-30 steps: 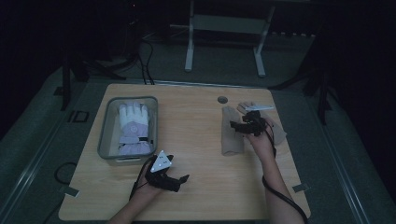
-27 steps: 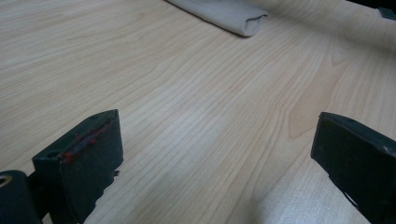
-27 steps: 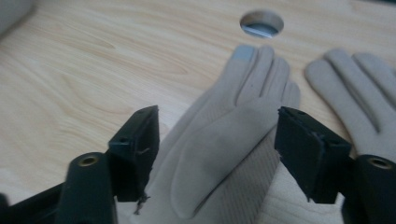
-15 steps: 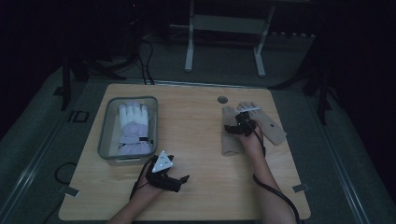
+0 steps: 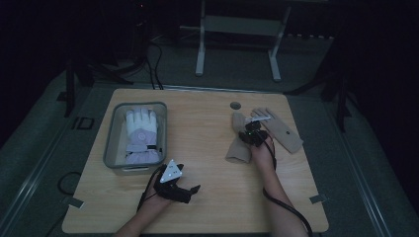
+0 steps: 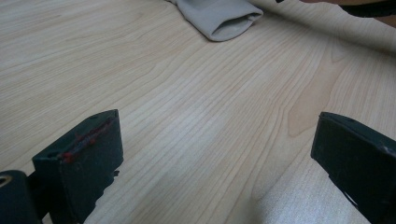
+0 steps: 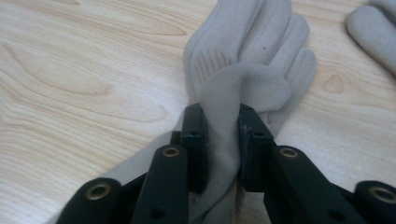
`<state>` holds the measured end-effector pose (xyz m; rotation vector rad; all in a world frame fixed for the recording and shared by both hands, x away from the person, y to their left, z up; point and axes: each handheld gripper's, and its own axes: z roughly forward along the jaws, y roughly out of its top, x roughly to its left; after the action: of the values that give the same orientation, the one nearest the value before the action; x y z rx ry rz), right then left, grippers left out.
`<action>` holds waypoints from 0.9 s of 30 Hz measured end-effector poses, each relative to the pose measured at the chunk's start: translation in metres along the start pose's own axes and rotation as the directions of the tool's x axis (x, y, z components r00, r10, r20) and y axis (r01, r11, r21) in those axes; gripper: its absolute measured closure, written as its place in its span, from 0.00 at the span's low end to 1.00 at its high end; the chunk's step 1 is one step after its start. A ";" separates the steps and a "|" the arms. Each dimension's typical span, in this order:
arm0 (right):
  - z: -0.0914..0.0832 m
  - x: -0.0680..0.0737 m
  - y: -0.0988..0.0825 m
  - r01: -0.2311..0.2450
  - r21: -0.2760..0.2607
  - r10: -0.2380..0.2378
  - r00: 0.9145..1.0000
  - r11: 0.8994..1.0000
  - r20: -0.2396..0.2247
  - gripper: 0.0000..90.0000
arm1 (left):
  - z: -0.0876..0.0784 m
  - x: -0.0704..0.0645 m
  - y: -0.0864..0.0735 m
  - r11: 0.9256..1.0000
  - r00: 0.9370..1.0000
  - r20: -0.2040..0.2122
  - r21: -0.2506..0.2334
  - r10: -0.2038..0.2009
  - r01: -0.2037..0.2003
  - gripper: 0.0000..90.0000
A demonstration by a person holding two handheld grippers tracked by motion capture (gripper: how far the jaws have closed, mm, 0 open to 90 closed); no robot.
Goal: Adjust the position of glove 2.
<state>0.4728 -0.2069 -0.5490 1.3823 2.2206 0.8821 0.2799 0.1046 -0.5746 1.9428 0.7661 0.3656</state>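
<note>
I have the right tongs (image 7: 219, 135) clamped on a fold of the beige glove (image 7: 247, 70) — they have just been closing, and the right gripper view shows the fabric bunched up between the two black pads, its fingers spreading out ahead of the tips on the counter (image 7: 70, 70). The left tongs (image 6: 215, 154) stand wide with nothing but bare wood between them; the glove's open cuff (image 6: 229, 23) lies well ahead of them. By my reading the job is putting gloves into the grey bin (image 5: 112, 143): a white glove (image 5: 141, 136) already lies inside it, well off to the far left of my left tongs (image 5: 180, 187), so that part looks done. The pinched glove is not yet lifted, and its mate (image 5: 281, 131) lies just to the right of the right tongs (image 5: 253, 136), untouched. The high view gives me the bin and both beige gloves together — the right gripper view instead proves the pinch itself.
</note>
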 end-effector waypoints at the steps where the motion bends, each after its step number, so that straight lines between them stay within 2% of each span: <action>1: -0.003 0.000 0.001 -0.030 0.005 0.030 0.999 1.000 -0.024 0.86 | 0.000 0.000 0.000 1.000 1.000 0.000 0.000 0.001 -0.001 0.03; 2: -0.005 0.001 0.002 -0.043 0.003 0.043 0.999 0.999 -0.032 0.86 | 0.000 0.000 0.000 1.000 1.000 0.001 0.001 0.002 -0.002 0.03; 6: -0.023 0.012 0.008 -0.049 -0.041 0.045 0.995 0.998 -0.085 0.86 | 0.001 0.000 0.000 1.000 1.000 0.001 0.003 -0.001 0.001 0.03; 7: -0.029 0.018 0.010 -0.047 -0.054 0.042 0.994 0.997 -0.099 0.86 | 0.000 0.000 0.000 1.000 1.000 0.000 0.003 0.002 -0.002 0.03; 10: -0.043 0.035 0.014 -0.023 -0.079 0.015 0.995 0.997 -0.099 0.86 | 0.000 0.000 0.000 1.000 1.000 -0.001 0.006 0.005 -0.005 0.03; 12: -0.050 0.044 0.016 -0.025 -0.094 0.014 0.993 0.995 -0.117 0.86 | 0.000 -0.001 0.000 1.000 1.000 -0.004 0.005 0.009 -0.009 0.03; 17: -0.070 0.069 0.015 -0.018 -0.128 0.003 0.993 0.992 -0.117 0.86 | -0.001 -0.002 0.000 1.000 1.000 -0.007 -0.001 0.016 -0.016 0.03; 19: -0.079 0.078 0.015 0.004 -0.144 -0.018 0.995 0.990 -0.097 0.86 | -0.001 -0.002 0.000 1.000 1.000 -0.008 -0.001 0.020 -0.020 0.03; 21: -0.085 0.084 0.012 -0.009 -0.149 -0.006 0.996 0.989 -0.094 0.86 | -0.001 -0.003 -0.001 1.000 1.000 -0.009 0.001 0.023 -0.023 0.03; 25: -0.081 0.096 0.000 0.015 -0.132 -0.027 0.995 0.991 -0.092 0.86 | -0.001 -0.003 -0.001 1.000 1.000 -0.008 0.002 0.021 -0.021 0.03; 27: -0.074 0.099 -0.006 0.009 -0.115 -0.023 0.993 0.993 -0.116 0.85 | -0.001 -0.003 -0.001 1.000 1.000 -0.008 0.001 0.020 -0.020 0.03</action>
<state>0.3801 -0.1431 -0.4979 1.2891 2.2241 1.0926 0.2769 0.1032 -0.5745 1.9525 0.7524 0.3850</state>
